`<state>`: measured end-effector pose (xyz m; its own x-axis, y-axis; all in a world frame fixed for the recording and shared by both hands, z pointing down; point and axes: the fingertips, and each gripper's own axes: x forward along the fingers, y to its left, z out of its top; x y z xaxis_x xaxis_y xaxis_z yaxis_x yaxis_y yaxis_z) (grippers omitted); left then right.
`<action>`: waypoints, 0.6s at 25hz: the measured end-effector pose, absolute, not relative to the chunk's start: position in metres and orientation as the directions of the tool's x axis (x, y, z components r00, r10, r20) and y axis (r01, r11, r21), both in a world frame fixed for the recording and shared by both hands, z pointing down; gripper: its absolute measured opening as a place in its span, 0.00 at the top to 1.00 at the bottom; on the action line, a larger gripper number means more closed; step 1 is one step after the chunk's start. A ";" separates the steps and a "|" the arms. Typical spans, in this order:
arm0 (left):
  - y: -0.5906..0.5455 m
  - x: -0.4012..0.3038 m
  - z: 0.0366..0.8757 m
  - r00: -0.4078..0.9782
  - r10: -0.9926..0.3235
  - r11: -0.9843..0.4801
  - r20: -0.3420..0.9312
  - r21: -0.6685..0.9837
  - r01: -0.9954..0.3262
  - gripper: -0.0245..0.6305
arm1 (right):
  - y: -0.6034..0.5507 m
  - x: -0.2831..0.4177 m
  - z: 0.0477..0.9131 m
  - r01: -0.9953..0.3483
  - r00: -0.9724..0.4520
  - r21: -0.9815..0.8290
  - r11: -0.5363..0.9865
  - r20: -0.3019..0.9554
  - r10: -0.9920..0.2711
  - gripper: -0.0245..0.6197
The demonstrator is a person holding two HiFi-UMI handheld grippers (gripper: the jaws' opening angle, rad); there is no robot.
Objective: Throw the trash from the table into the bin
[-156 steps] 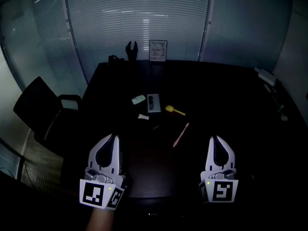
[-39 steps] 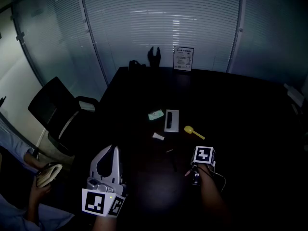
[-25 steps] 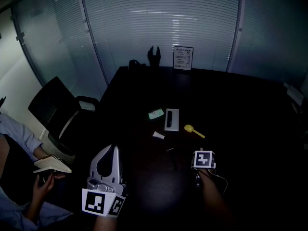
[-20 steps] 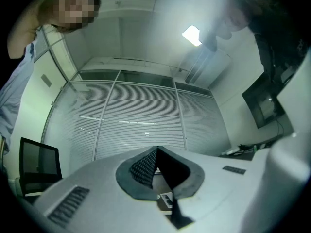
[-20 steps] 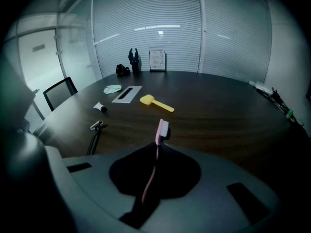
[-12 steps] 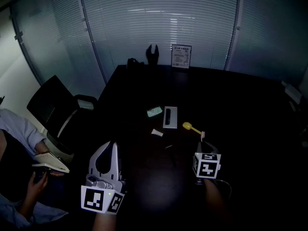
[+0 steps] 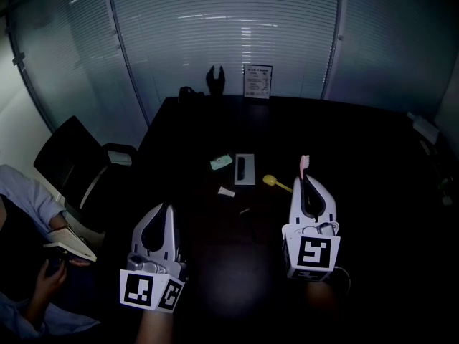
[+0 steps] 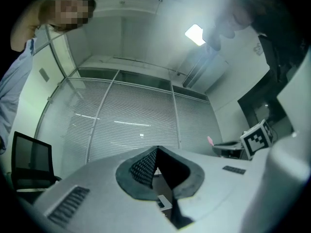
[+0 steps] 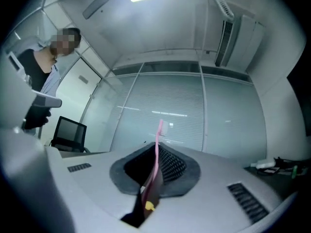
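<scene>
- The right gripper (image 7: 307, 183) has its jaws pinched together on a pink toothbrush (image 7: 304, 165). In the right gripper view the handle (image 9: 156, 152) runs between the ribbed pads, and the brush head sticks out past the jaw tips.
- The left gripper (image 7: 166, 212) is level with the right one and well apart from it, to its left. Its jaws (image 8: 156, 152) meet at the tip with nothing between them.
- Both grippers sit over the near edge of the dark table (image 7: 373, 192).
- The yellow spoon (image 7: 276, 183) lies just ahead of the right gripper's tips and slightly to their left.
- Further left of that tip lie a flat white card with a dark bar on it (image 7: 244, 169) and a green packet (image 7: 221, 163).
- Between the two grippers, ahead of both, lie a small white scrap (image 7: 226, 192) and a thin dark stick (image 7: 244, 210).
- An office chair (image 7: 72, 163) stands to the left of the left gripper.
</scene>
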<state>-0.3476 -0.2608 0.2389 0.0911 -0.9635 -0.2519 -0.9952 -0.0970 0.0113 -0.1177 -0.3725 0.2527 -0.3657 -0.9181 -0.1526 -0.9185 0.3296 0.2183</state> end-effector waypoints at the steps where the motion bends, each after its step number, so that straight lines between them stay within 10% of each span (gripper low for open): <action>1: -0.260 -0.346 0.239 0.096 -0.963 -0.103 -0.253 0.013 -0.995 0.96 | -0.366 -0.117 0.243 -0.921 -0.361 0.222 0.321 -0.176 -0.916 0.92; 15: -0.245 -0.324 0.226 0.206 -0.936 -0.217 -0.285 0.007 -0.976 0.96 | -0.287 -0.087 0.212 -0.953 -0.252 0.237 0.186 -0.285 -0.925 0.92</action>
